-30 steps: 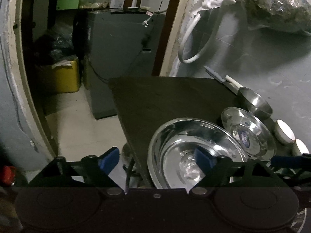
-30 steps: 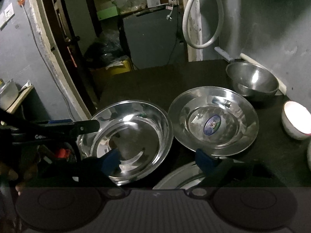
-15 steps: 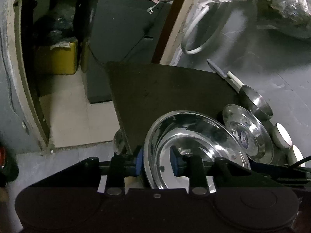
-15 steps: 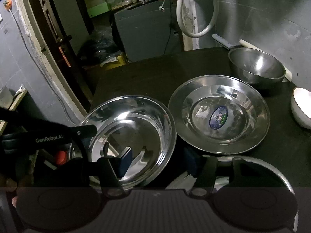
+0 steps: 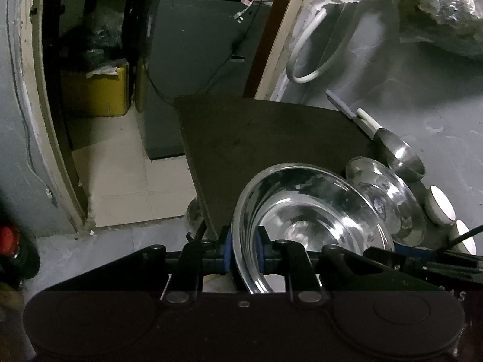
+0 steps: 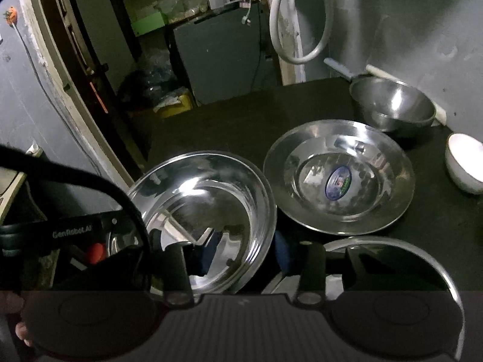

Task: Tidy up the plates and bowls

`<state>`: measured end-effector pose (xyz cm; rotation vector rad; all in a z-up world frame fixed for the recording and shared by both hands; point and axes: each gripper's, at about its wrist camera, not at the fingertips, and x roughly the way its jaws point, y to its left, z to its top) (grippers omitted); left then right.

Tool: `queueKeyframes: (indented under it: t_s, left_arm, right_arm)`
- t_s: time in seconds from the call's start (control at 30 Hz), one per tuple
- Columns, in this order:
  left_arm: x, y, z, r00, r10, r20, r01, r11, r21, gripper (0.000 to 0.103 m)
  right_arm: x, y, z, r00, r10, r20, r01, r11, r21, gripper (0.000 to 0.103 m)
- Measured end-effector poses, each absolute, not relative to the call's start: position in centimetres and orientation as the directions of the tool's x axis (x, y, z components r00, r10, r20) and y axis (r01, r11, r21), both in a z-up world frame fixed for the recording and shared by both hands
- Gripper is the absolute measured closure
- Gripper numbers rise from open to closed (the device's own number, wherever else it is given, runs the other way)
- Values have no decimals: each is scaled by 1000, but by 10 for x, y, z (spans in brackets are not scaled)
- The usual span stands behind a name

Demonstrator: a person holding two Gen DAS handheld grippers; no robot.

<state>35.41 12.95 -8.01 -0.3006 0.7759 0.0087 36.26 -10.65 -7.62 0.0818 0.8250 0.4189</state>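
A wide, shiny steel plate (image 5: 311,211) was clamped at its near rim by the left hand-held gripper (image 5: 244,252) and at its opposite rim by the right hand-held gripper (image 6: 244,253), at the near left corner of the dark desk (image 5: 256,129). Grey walls (image 5: 422,96) enclosed the dim room.

Left gripper (image 5: 244,252): blue-padded fingers drawn close together, clamped on the near left rim of the steel bowl (image 5: 308,220), one pad outside the rim, one inside; body low at the table's near left corner.

Right gripper (image 6: 246,252): fingers part closed, straddling the same bowl's near right rim, one blue pad inside, one outside; contact with the rim cannot be judged.

Fingertips (image 6: 21,330): person's, at lower left edge of right wrist view.
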Motion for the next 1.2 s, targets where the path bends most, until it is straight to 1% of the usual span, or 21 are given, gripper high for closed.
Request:
queueKeyframes:
  t_s: [0.2,0.43,0.77,0.9,1.2]
  left_arm:
    - [351,113,-57,735,-118,-667,-79,963,-258,86]
    - [352,68,-39,731,-204,-651,36,964,-262,84]
    - [345,0,-42,663,-321,-677,195,946,-258,79]
    - [340,-14,-51,632,-334,-699,223,943,-249,78]
    - [331,-23,-58,618,-308,-724,243,950,-197,66]
  right_arm:
    - [349,-125,-59,640,388,-663,-304,920,246,58]
    - [329,-171,-43,698,328,-637,-202,943,265,56]
    - [299,-235,-51,730,221,-647,-45,960,277,53]
    - [290,-246,-60,716,207,-666,-16,959,282,51]
    - [284,-244,-72,685,229,-691,-29,957,288,50]
